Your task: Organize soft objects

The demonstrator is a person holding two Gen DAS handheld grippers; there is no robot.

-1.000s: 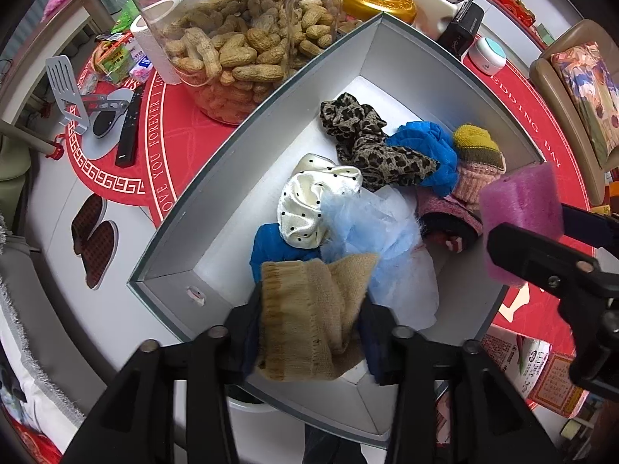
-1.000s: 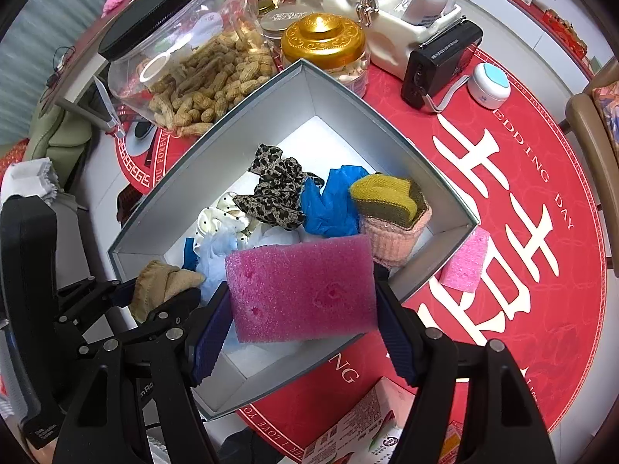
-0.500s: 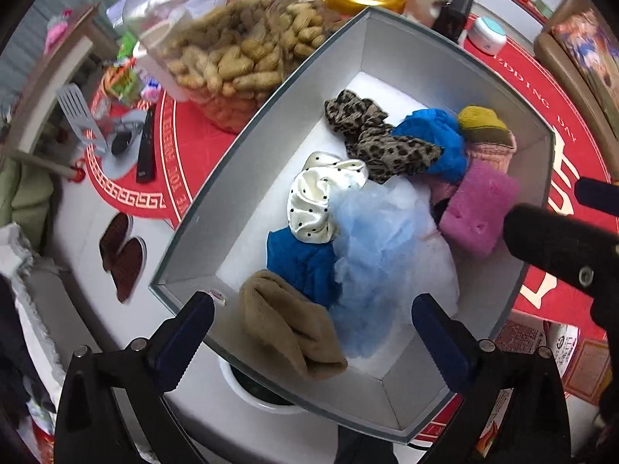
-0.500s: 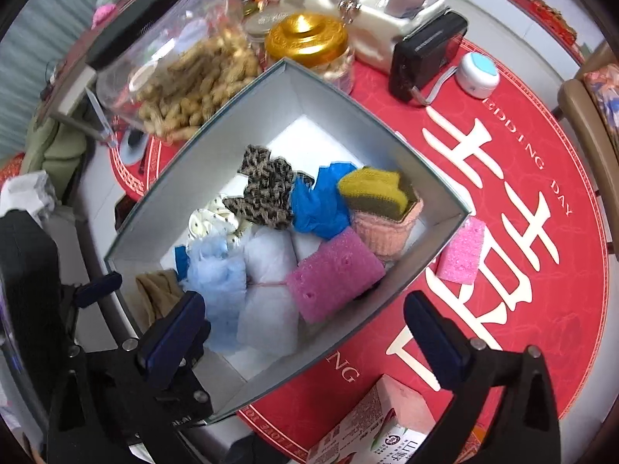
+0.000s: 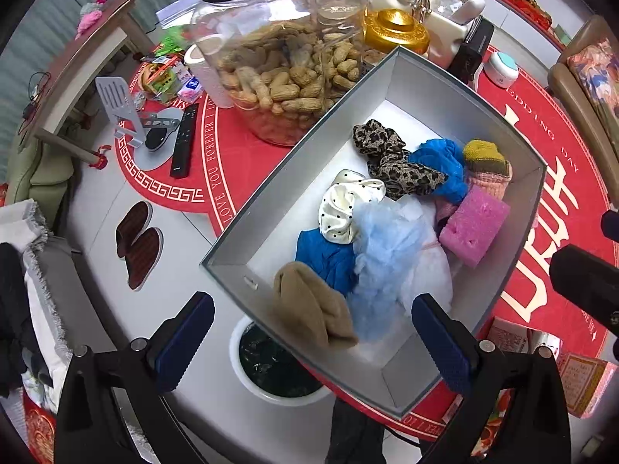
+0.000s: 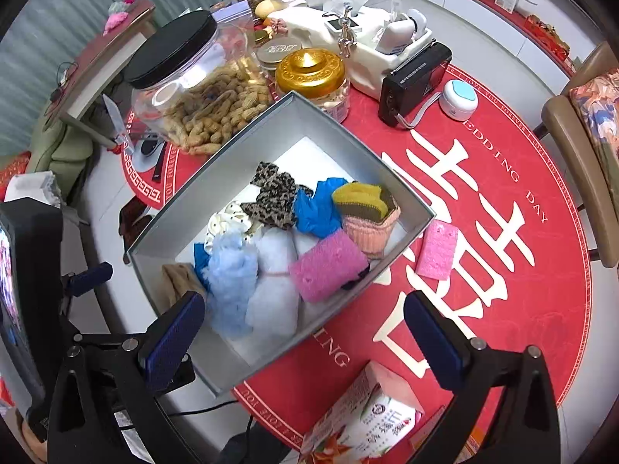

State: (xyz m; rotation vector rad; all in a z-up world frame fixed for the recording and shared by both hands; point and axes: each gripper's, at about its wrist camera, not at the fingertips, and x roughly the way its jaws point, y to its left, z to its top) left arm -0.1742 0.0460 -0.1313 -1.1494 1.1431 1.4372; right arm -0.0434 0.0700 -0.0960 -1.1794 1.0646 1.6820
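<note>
Your left hand-held gripper (image 5: 311, 330) hangs spread wide with nothing between its blue pads, just above the near corner of the grey box (image 5: 267, 208). Your right hand-held gripper (image 6: 301, 334) is equally wide and empty, poised over the box's near wall (image 6: 267, 359) and the red mat (image 6: 503, 309) that covers the desk (image 5: 216, 406). A juice carton (image 6: 363, 421) lies on the mat between the right gripper's fingers.

Inside the box, nearest you, the tan knit sock (image 5: 309, 309) slumps in the corner against the wall. Just beyond it lie the pale blue mesh puff (image 5: 387, 255) and a white one (image 6: 271, 290), touching each other, with a blue cloth (image 5: 325, 255) tucked beneath. The pink sponge (image 6: 327, 265) rests tilted against the box's right wall. Farther back sit the white dotted scrunchie (image 5: 344, 208), the leopard-print scrunchie (image 6: 274, 201), a bright blue cloth (image 6: 315, 208) and the pink-and-yellow knit piece (image 6: 367, 212).

A second pink sponge (image 6: 437, 249) lies on the mat just outside the box. Beyond the box stand the peanut jar (image 6: 197, 92) and the gold-lidded jar (image 6: 311, 73)
</note>
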